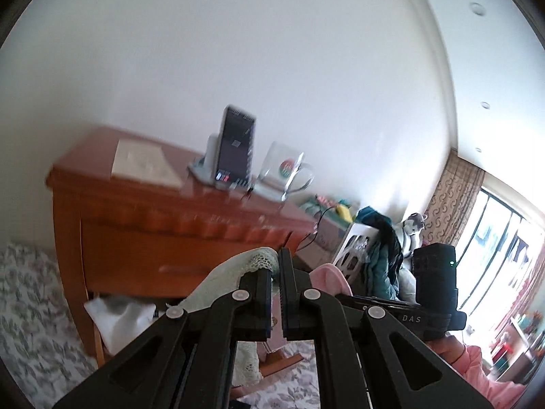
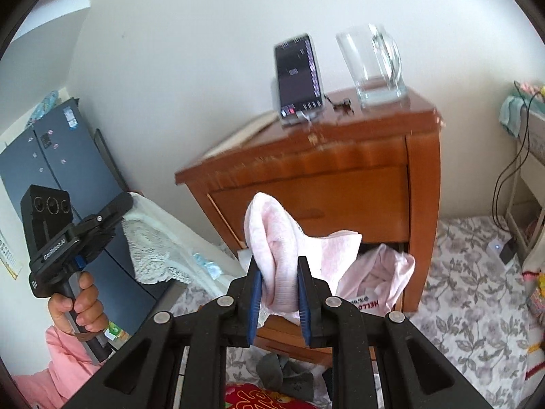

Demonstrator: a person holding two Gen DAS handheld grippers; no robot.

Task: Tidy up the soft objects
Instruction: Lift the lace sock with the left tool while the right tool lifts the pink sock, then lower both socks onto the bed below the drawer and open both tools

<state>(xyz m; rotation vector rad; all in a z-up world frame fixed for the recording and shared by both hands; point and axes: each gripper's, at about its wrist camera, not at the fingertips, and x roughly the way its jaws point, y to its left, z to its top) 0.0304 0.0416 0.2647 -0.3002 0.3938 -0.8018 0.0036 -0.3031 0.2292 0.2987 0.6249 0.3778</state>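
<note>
the left tool (image 1: 276, 269) is pinching a lace cloth (image 1: 238, 266), its lower part hidden; the right tool (image 2: 279, 272) is pinching a pink towel (image 2: 276, 238), blurring the nightstand (image 2: 340, 170).

The left gripper (image 1: 276, 272) points toward the wooden nightstand (image 1: 143, 238), jaws closed together. The right gripper (image 2: 279, 283), also facing that nightstand, stands slightly parted, pads pressing. A hand (image 2: 76, 301) grips the left handle.

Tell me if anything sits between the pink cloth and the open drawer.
Nothing visible does. The right gripper holds the pink cloth up directly before the nightstand; the open drawer behind it already holds a pink garment.
</note>
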